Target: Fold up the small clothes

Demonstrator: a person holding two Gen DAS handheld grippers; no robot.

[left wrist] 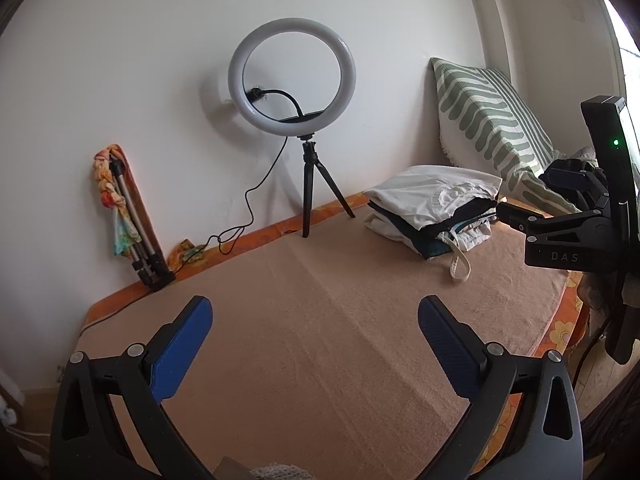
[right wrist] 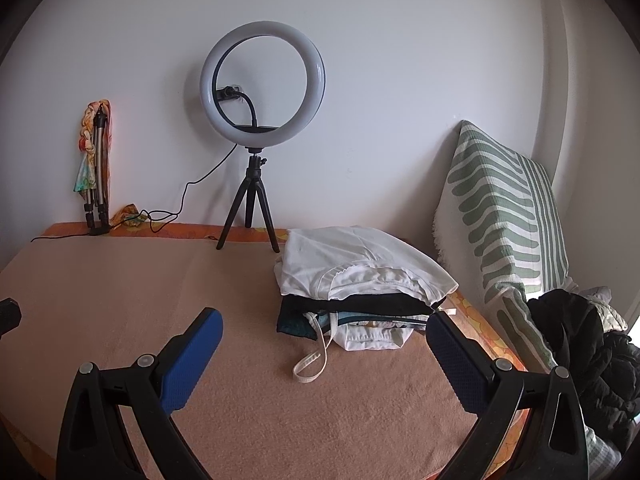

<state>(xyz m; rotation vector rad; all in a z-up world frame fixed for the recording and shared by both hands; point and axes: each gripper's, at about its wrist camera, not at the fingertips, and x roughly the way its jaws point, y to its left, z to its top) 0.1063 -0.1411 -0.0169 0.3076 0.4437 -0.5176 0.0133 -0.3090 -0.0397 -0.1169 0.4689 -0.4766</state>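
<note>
Folded clothes stack sat at one o'clock, white tee on top, dark layers beneath, drawstring trailing — left gripper and right gripper fingers spread wide, empty, above tan blanket

Both the left gripper and right gripper have black frames, silver screws and 2 blue textured pads; the right one bears white "DAS" lettering.

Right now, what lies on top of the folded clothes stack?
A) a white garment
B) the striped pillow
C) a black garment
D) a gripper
A: a white garment tops the stack, with a black layer under it; the pillow leans on the wall beside it, and both the left gripper and the right gripper are open and hold nothing.
</note>
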